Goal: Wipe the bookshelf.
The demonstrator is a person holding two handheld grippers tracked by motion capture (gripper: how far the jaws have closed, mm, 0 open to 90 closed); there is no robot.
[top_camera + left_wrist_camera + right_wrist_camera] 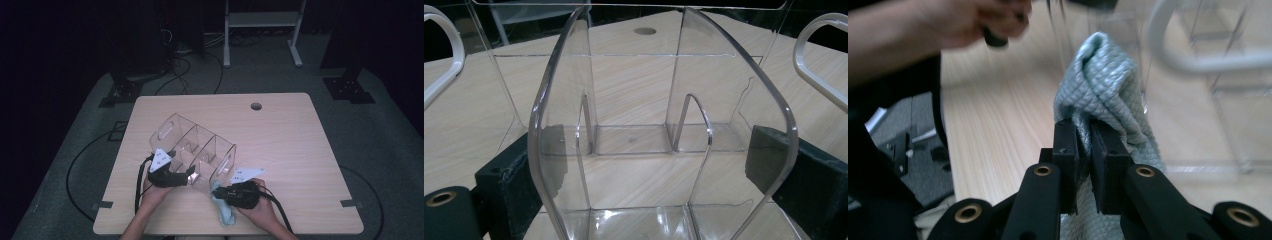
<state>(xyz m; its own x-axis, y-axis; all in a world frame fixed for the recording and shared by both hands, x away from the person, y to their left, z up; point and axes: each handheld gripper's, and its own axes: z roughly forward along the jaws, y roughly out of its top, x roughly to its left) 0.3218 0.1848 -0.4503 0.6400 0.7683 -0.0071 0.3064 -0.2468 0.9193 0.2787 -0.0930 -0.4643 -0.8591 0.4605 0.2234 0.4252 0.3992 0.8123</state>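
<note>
Two grippers were at work on the near half of the pale wooden table (pixel 280 130). The right gripper (pixel 1083 145) was clenched on a light blue quilted cloth (pixel 1103 80), its jaws pinching a fold near the cloth's middle. The cloth's long axis ran from the near table edge up toward the clear acrylic divided organiser with cut-out handles (pixel 195 150). In the high view, the cloth (pixel 223 207) lay just beside the organiser's near right end wall, and whether it touched that wall could not be told. The organiser therefore lay ahead and to the left of the right gripper (pixel 225 192), which was the nearer of the two to the cloth.

The left gripper (pixel 176 176) straddled the organiser's near side, one jaw at each side of a curved divider (pixel 664 125); whether its pads pressed on the walls could not be told. All visible compartments were empty.
</note>
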